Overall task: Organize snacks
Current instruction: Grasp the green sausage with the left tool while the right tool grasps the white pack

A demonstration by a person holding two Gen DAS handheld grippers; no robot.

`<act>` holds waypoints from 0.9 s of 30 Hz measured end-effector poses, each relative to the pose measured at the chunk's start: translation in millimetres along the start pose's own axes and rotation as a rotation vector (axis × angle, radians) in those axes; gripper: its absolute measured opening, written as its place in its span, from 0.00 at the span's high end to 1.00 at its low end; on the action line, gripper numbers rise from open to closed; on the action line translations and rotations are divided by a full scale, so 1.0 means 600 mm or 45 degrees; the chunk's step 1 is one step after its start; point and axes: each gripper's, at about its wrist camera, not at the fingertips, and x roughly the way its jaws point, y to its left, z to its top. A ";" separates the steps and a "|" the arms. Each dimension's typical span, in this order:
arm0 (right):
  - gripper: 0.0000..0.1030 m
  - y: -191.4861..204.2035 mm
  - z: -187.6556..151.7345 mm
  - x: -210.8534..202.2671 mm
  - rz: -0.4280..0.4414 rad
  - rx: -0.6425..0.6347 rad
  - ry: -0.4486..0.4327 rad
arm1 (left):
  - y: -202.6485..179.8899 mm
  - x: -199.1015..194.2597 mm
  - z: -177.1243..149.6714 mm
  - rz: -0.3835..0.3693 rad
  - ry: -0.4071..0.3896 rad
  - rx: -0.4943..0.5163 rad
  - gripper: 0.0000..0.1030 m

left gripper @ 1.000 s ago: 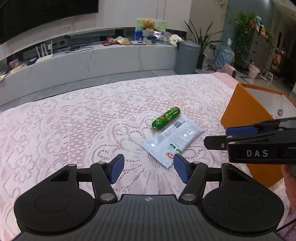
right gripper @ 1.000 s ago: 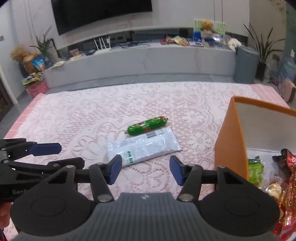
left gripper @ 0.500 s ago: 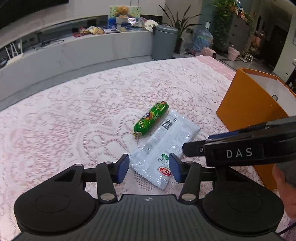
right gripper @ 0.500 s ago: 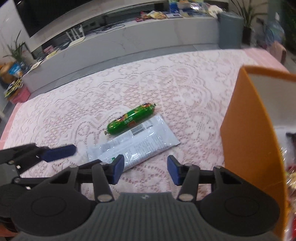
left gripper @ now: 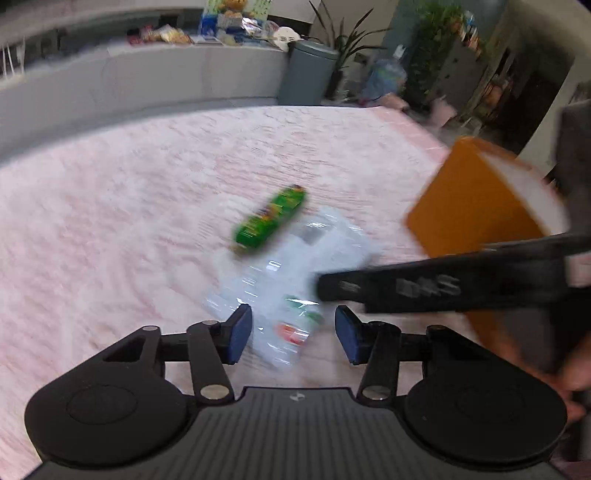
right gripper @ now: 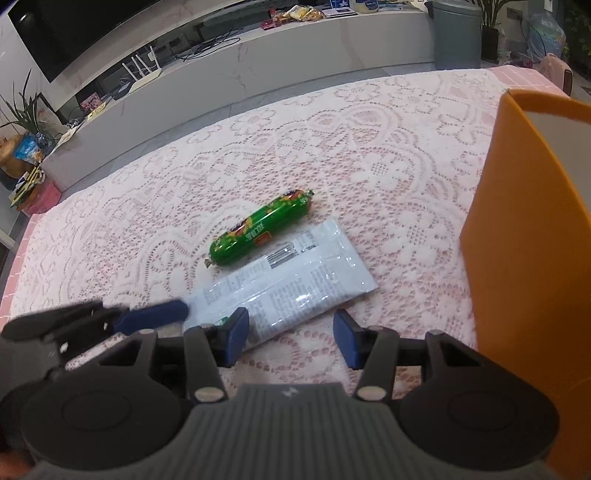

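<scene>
Pink lace tablecloth [right gripper: 369, 147] over the whole table. Behind it, a long grey-white marble-look TV bench [right gripper: 295, 55] cluttered with cables, a white router [right gripper: 142, 68] and bits of packaging. Big dark TV [right gripper: 74, 29] on the wall above. Grey bin [right gripper: 458, 33] at the bench's end, potted plants [left gripper: 347, 48] beside it. Soft, even indoor light.

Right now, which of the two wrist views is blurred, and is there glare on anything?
Left wrist view: motion-smeared throughout; the green sausage and white packet are soft, its lettering unreadable. Right wrist view: sharp, lace pattern of the tablecloth crisp, small glare spots on the white packet; straight edges such as the orange box bow near the frame edge.
</scene>
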 end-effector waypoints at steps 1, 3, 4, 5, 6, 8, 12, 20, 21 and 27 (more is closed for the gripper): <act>0.49 0.000 0.001 0.001 0.007 0.005 0.001 | -0.001 -0.001 -0.004 -0.060 0.010 -0.036 0.52; 0.48 0.003 0.001 0.001 0.004 0.001 0.000 | -0.006 -0.004 -0.012 -0.050 0.002 -0.047 0.56; 0.47 0.006 0.002 0.002 0.006 -0.005 0.000 | -0.007 -0.007 -0.013 -0.019 -0.002 -0.039 0.59; 0.47 0.009 0.002 0.002 0.006 -0.011 -0.001 | -0.007 -0.012 -0.013 0.006 -0.010 -0.038 0.59; 0.47 0.010 0.002 0.002 0.001 -0.014 -0.004 | -0.004 -0.019 -0.012 0.024 -0.023 -0.042 0.59; 0.47 0.013 0.004 0.004 0.002 -0.018 -0.004 | 0.006 -0.034 -0.010 0.062 -0.051 -0.055 0.59; 0.60 0.020 0.008 0.014 -0.029 -0.019 -0.030 | 0.028 -0.047 -0.005 0.149 -0.082 -0.095 0.59; 1.00 0.007 0.026 0.002 -0.127 -0.069 -0.119 | 0.046 -0.026 0.015 0.134 -0.107 -0.142 0.59; 1.00 0.004 0.028 0.000 -0.138 -0.068 -0.130 | 0.043 -0.017 0.016 0.116 -0.093 -0.140 0.59; 0.92 -0.007 0.026 -0.007 -0.068 -0.036 -0.086 | 0.027 0.003 0.003 0.004 -0.057 -0.167 0.67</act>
